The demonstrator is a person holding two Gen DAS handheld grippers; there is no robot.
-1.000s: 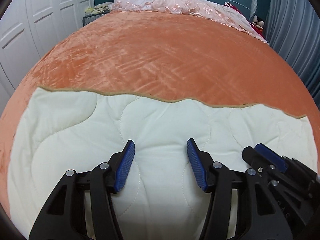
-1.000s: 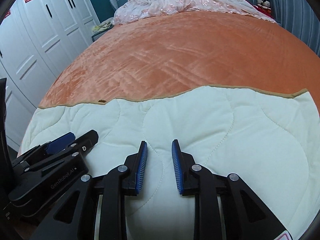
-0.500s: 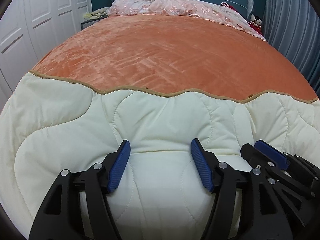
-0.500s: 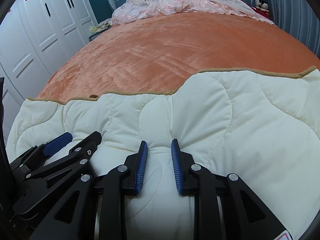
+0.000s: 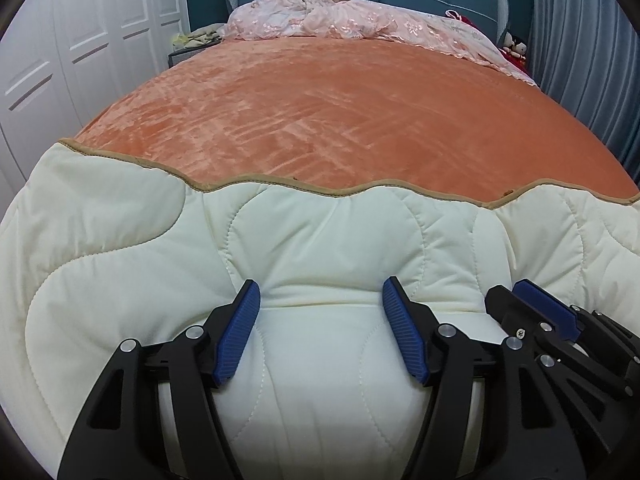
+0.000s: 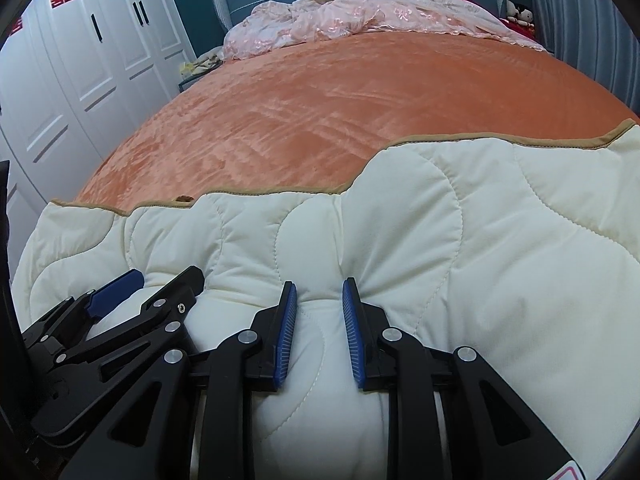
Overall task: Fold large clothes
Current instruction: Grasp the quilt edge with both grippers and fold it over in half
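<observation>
while claws (image 5: 320,330) (image 6: 319,332) pinch, quilt (image 5: 328,248) lies crosswise.

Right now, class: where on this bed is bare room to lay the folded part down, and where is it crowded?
The orange blanket lies bare between the cream quilt's tan edge and the pink bedding heaped at the headboard. It is crowded near the cameras: the left gripper and right gripper sit side by side on bunched quilt.
</observation>
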